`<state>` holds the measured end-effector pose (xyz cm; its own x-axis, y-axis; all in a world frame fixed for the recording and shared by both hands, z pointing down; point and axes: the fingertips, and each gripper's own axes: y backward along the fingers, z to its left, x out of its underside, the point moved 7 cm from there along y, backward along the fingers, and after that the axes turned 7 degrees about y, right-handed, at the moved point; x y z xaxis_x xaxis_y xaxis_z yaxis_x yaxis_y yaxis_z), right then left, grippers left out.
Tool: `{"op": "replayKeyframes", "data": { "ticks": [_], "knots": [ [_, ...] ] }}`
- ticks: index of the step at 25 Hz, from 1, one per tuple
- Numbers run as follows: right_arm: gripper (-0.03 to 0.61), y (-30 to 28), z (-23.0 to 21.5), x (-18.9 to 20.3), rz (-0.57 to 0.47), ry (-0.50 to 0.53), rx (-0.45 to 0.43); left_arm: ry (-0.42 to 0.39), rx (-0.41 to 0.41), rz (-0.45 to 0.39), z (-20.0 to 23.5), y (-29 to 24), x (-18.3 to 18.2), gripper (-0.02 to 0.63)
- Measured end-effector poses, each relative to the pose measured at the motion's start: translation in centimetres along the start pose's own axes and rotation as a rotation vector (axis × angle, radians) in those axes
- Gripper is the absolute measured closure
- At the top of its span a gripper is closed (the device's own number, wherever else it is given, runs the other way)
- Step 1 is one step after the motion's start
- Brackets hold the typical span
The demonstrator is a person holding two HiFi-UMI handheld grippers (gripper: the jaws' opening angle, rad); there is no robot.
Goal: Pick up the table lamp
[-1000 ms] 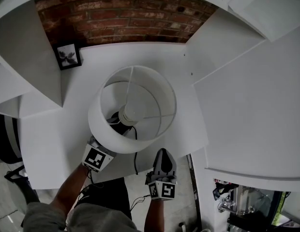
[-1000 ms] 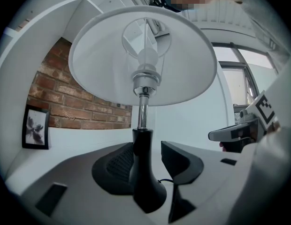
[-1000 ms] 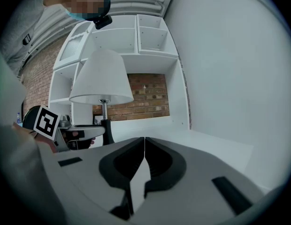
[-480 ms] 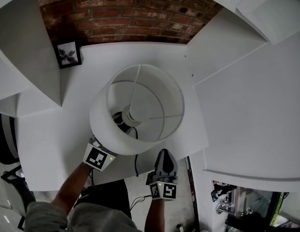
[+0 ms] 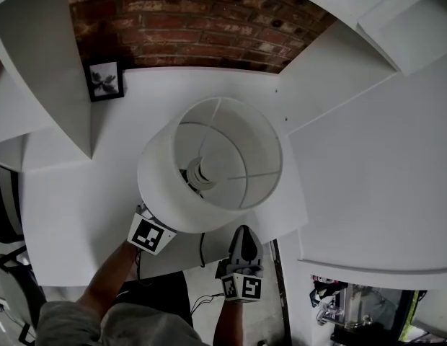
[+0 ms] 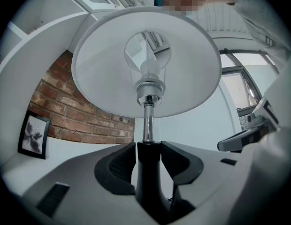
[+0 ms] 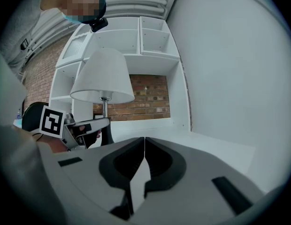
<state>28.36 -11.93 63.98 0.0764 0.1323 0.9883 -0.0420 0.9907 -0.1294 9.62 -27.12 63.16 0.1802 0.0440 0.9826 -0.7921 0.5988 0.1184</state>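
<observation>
A flat white surface (image 5: 79,207) meets a red brick wall (image 5: 187,20). The left claw (image 6: 148,150) clamps the white-shaded table lamp (image 5: 173,193) by its stem. The right claw (image 7: 143,146) is closed and empty.

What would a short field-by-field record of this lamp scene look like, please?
lamp: table lamp with a white shade, upright above the white desk
left gripper: left gripper shut on the lamp's black stem, below the chrome rod
right gripper: right gripper shut, empty, apart from the lamp
lamp base: hidden by the shade; cannot tell if it is off the desk
background: framed picture standing against the brick wall
</observation>
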Motion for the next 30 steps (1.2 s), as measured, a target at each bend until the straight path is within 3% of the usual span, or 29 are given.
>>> {"op": "replayKeyframes", "data": {
  "ticks": [12, 23, 30],
  "knots": [
    [0.555, -0.1, 0.2, 0.2, -0.021, -0.010, -0.008, -0.013, 0.017, -0.012, -0.1, -0.3, -0.1, 0.460],
    [0.555, -1.4, 1.1, -1.0, -0.054, 0.009, -0.017, -0.013, 0.016, 0.040, -0.2, -0.1, -0.4, 0.462],
    [0.555, -1.8, 1.3, -2.0, -0.064, 0.012, -0.020, 0.018, 0.005, 0.041, -0.4, 0.7, -0.9, 0.463]
  ]
}}
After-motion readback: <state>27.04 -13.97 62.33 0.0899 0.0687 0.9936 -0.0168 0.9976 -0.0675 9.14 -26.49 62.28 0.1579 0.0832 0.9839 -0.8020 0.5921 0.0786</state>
